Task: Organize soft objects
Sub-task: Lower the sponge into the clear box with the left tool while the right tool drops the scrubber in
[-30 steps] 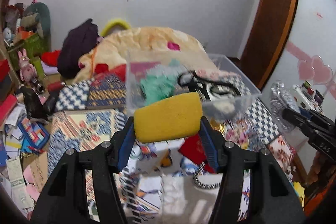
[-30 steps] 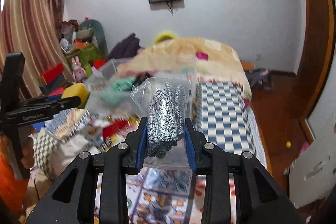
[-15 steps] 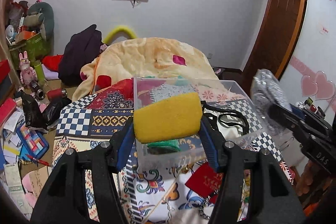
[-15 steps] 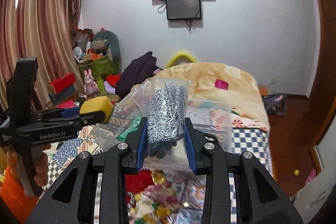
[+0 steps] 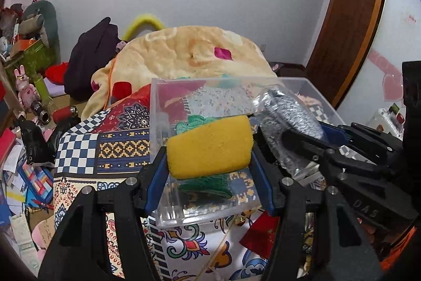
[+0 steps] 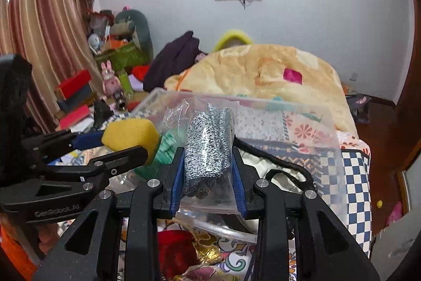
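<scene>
Left claw (image 5: 209, 166) clamping porous yellow sponge (image 5: 210, 146), right claw (image 6: 208, 175) gripping crinkly bagged speckled knit (image 6: 208, 149), over clear plastic bin (image 5: 158, 138).

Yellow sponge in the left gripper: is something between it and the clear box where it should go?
Nothing visible blocks it. The yellow sponge hangs before the open clear box. The right gripper, holding bagged gloves, is close beside it.

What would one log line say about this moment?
left gripper: shut on yellow sponge | right gripper: shut on bagged speckled gloves | both at clear bin
</scene>
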The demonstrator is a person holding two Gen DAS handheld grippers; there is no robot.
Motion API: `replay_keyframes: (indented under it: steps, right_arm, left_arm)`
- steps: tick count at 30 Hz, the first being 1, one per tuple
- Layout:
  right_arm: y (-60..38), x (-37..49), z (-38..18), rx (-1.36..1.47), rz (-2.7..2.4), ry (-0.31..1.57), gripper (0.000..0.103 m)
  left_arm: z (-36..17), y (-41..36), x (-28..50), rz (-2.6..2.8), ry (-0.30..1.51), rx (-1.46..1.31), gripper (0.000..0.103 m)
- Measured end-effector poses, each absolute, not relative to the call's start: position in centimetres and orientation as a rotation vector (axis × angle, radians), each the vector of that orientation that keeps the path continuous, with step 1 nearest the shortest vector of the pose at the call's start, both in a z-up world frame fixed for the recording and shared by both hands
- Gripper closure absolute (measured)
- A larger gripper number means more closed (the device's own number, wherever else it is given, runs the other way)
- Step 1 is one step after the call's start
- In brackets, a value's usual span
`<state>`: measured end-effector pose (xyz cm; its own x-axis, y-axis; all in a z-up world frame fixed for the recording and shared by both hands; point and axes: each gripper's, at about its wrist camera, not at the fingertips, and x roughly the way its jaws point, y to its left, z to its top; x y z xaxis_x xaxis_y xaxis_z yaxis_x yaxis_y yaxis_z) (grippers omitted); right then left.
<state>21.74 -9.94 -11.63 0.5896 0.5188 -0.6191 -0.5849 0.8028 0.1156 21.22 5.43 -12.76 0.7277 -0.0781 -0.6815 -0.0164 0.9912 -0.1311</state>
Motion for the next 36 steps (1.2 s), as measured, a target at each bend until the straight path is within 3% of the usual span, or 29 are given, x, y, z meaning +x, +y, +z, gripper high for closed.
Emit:
replay_keyframes:
  steps: [6,14,25,36]
  right_arm:
    - [-10.3,22.2,-12.0,-0.114,0.645,0.738,0.072]
    - [-12.2,21.4,-10.2,-0.082,0.638,0.705,0.045]
    - [-15.0,17.0,-8.3,-0.108,0.612,0.609,0.035]
    - [-16.1,14.9,-11.9,-0.127,0.611,0.709,0.035]
  left_arm:
    - [-13.0,4.9,21.5,-0.030,0.768,-0.106,0.036]
    - [-11.9,5.4,20.3,-0.057,0.762,-0.151,0.028]
    - [-10.2,5.1,15.4,-0.083,0.706,-0.143,0.022]
    - [-14.8,2.7,13.2,-0.152,0.829,-0.120,0.022]
